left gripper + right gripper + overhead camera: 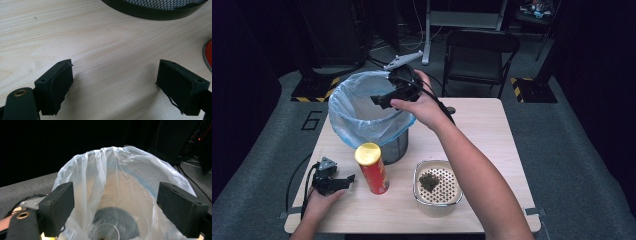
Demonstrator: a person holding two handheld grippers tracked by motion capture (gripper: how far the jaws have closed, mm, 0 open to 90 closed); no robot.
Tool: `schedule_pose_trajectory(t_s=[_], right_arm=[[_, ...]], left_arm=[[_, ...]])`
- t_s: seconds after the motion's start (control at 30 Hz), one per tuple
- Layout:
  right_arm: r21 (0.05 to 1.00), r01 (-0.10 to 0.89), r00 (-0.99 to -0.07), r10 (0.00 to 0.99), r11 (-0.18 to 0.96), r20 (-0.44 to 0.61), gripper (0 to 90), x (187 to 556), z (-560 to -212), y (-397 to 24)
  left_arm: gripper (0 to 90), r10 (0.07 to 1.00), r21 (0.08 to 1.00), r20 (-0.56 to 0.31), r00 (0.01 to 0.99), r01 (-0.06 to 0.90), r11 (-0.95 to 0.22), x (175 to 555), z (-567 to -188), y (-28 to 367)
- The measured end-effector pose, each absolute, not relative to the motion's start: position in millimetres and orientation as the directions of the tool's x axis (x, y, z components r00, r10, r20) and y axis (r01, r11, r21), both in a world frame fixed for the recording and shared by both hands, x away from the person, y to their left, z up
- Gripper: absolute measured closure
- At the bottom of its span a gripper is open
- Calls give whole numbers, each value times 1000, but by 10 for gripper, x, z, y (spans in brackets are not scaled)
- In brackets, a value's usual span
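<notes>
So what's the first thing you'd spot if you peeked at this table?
Probably the big bin with its pale blue bag, standing at the far left of the table, with the right tongs held open over its mouth. Looking down inside, a clear plastic cup lies at the bottom. Next come the red can with a yellow lid in front of the bin, and the white strainer tub to its right.

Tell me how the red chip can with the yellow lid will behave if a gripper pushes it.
The red chip can stands tall and narrow on the table, so a push near the top would likely tip it. Being round, it would probably roll once down. It looks stiff rather than floppy.
</notes>
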State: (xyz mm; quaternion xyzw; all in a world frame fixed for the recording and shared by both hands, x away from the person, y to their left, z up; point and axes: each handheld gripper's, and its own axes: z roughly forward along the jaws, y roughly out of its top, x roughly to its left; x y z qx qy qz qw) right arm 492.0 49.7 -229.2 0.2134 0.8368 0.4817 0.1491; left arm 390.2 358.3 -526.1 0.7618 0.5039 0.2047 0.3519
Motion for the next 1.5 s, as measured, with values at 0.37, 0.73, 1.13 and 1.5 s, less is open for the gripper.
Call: schedule_pose_trajectory(t_s=[0.37, 0.73, 1.13, 1.5], right_arm=[[888, 191, -861, 505, 419, -53, 232, 4634, -2293, -189], [875, 213, -791, 603, 436, -107, 261, 4311, -2692, -951], [861, 248, -733, 667, 445, -134, 268, 4175, -3219, -1344], [866, 287, -674, 729, 409, -121, 269, 4054, -3532, -1678]], left_arm=[[115, 898, 774, -115, 424, 604, -187, 3771, -5026, 3577], [115, 885, 792, -137, 446, 585, -173, 3703, -4882, 3486], [121, 848, 801, -139, 511, 562, -207, 3657, -4780, 3367], [121, 783, 813, -184, 594, 540, -218, 3499, -4680, 3268]])
